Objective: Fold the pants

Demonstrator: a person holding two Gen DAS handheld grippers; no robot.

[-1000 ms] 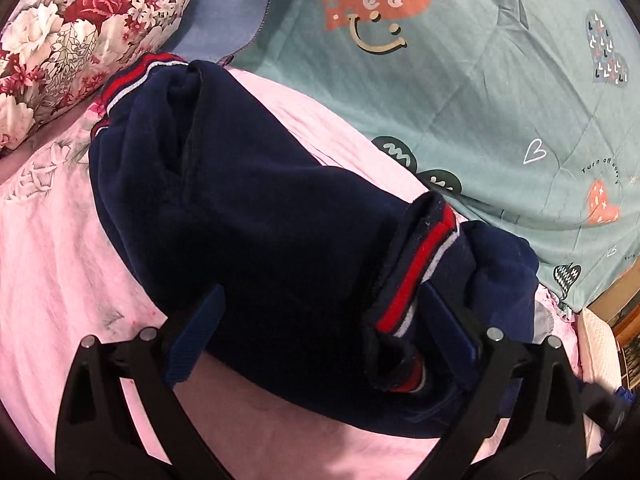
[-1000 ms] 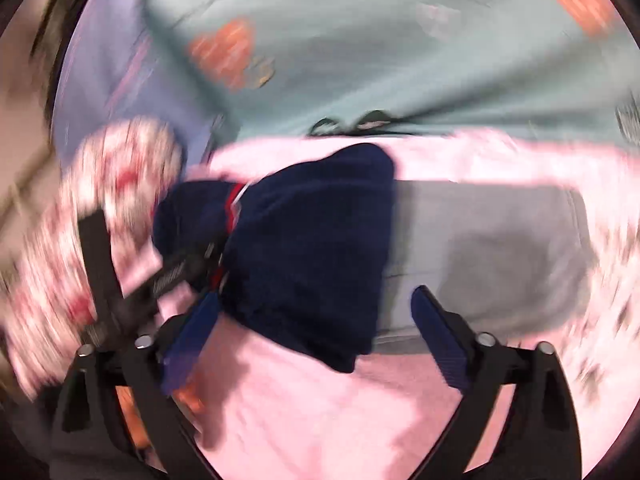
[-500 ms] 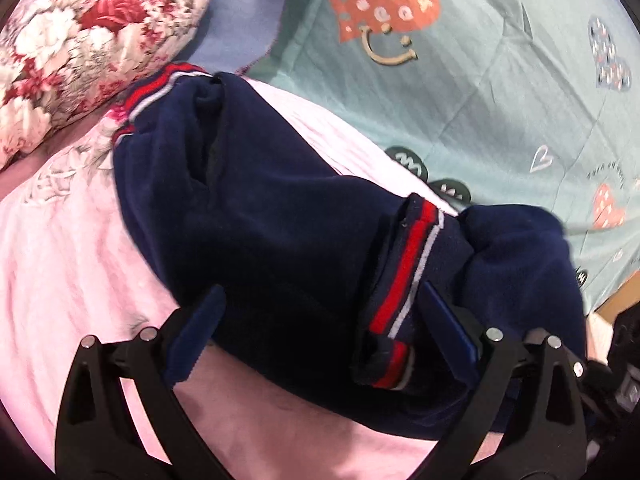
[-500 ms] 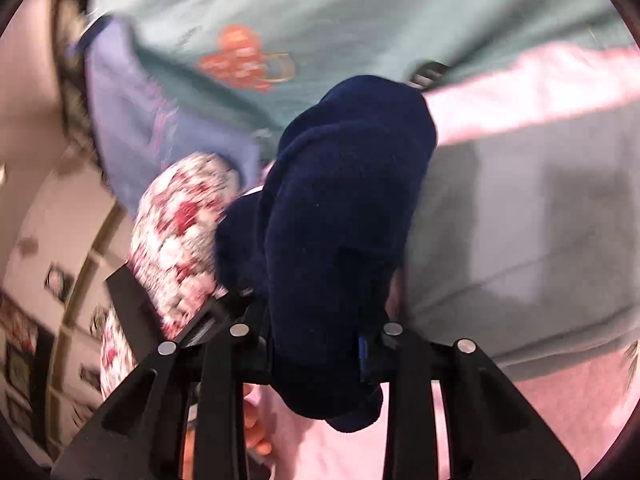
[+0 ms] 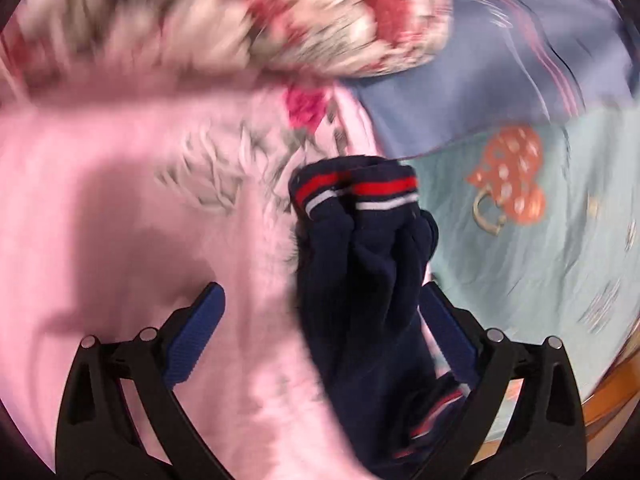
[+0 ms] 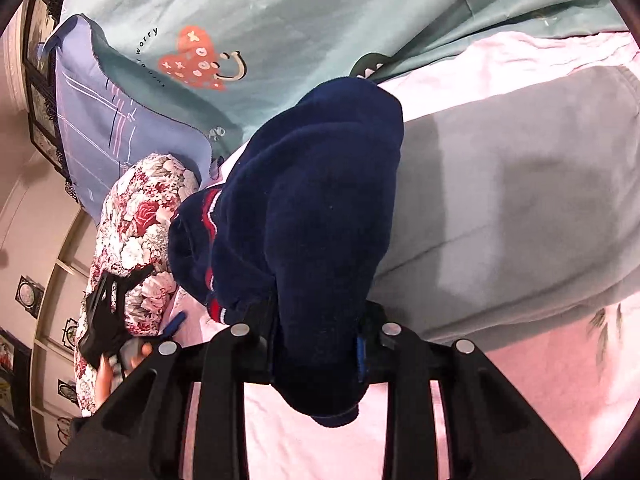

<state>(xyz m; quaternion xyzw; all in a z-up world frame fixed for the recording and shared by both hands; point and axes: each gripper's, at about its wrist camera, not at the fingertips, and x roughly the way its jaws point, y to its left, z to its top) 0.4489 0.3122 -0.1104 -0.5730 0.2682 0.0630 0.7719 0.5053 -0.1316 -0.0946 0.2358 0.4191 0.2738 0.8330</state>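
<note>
— Left wrist view first. What can you count?

— One pair of navy pants [image 5: 360, 280], bunched, lying on the pink bedsheet [image 5: 120, 208]. Two cuffs show at its far end, each with one red and one white stripe. Beyond it are one floral pillow [image 5: 240, 12], one blue pillow [image 5: 500, 80] and one teal quilt [image 5: 540, 240] with a single orange heart in sight. The picture is blurred.

— And the left gripper [image 5: 320, 308]?

— Its two blue-padded fingers stand wide apart, released. The pants run between them, close against the right-hand pad; the left-hand pad has only sheet beside it. Neither pad presses the cloth.

— Now the right wrist view.

— The same pants [image 6: 312, 208] hang in a thick fold from the right gripper [image 6: 316, 344]. Its jaws have just been closing and are now clenched on the navy cloth, which bulges out above and below the pads.

— Anything else there?

— One grey garment [image 6: 500, 200] lies flat on the sheet just right of the pants. At the left edge, the left gripper [image 6: 108, 312] appears before the floral pillow [image 6: 140, 220], with fingertips of a hand [image 6: 108, 372] under it.
</note>
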